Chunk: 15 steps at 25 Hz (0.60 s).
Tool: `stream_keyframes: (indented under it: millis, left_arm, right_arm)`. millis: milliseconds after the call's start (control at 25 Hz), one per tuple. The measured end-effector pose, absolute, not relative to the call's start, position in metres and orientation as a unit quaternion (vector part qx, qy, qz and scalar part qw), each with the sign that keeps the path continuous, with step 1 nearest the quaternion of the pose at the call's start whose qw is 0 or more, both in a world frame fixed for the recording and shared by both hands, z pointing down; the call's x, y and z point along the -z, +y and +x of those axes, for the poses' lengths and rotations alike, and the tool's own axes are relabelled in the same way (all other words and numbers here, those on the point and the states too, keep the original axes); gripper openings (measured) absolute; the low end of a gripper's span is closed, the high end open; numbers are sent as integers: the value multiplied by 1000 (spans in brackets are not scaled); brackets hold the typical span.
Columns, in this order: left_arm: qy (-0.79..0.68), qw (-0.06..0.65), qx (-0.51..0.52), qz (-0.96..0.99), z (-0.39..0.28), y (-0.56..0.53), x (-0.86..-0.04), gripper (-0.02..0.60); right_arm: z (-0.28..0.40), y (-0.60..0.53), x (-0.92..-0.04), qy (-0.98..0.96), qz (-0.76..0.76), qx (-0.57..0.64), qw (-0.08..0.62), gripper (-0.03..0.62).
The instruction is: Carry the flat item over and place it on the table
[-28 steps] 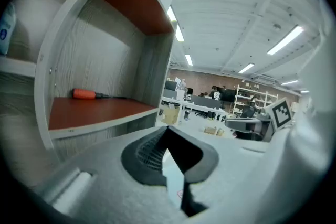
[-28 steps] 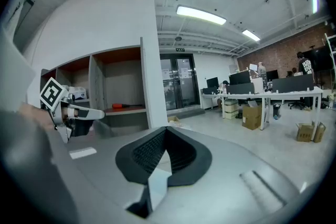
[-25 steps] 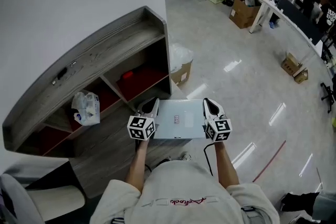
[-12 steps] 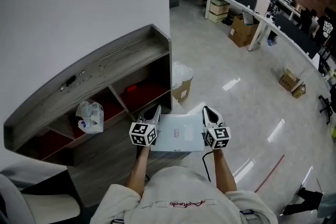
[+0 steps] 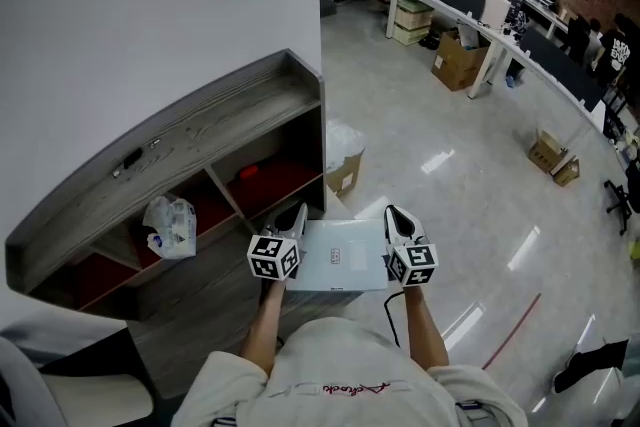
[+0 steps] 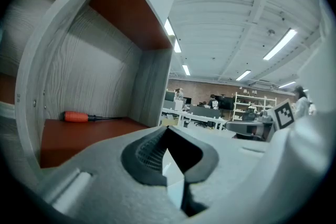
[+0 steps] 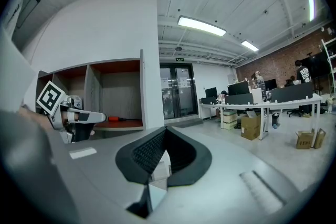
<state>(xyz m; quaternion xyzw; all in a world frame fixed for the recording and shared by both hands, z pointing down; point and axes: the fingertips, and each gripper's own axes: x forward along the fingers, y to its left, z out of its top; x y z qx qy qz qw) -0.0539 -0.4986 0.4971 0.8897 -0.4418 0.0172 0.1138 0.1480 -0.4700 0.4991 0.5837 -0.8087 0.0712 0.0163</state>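
Note:
The flat item [image 5: 338, 255] is a thin light-grey slab with a small label, held level in front of the person's body above the floor. My left gripper [image 5: 293, 223] is shut on its left edge and my right gripper [image 5: 397, 221] is shut on its right edge. In the left gripper view the left gripper [image 6: 168, 165] has its dark pads closed on a thin pale edge. In the right gripper view the right gripper [image 7: 164, 157] is closed the same way. There the flat item [image 7: 84, 153] stretches left to the other gripper's marker cube [image 7: 50, 97].
A grey wooden shelf unit [image 5: 200, 130] with red-lined compartments stands close on the left. It holds a plastic bag [image 5: 168, 215] and an orange-handled screwdriver [image 6: 79, 117]. A bagged bin [image 5: 345, 150] stands by the shelf's end. Long desks [image 5: 480, 10], cardboard boxes [image 5: 458, 60] and people are farther off across the glossy floor.
The head view has tilted up a little, showing more of the far desks. Both grippers keep the same hold on the flat item, close by the shelf.

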Motion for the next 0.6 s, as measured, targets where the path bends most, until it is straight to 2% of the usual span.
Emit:
stream_keyframes:
  millis: [600]
  left_arm:
    - [-434, 119, -19, 893, -51, -505, -502, 0]
  right_arm:
    - [146, -477, -499, -807, 586, -71, 18, 4]
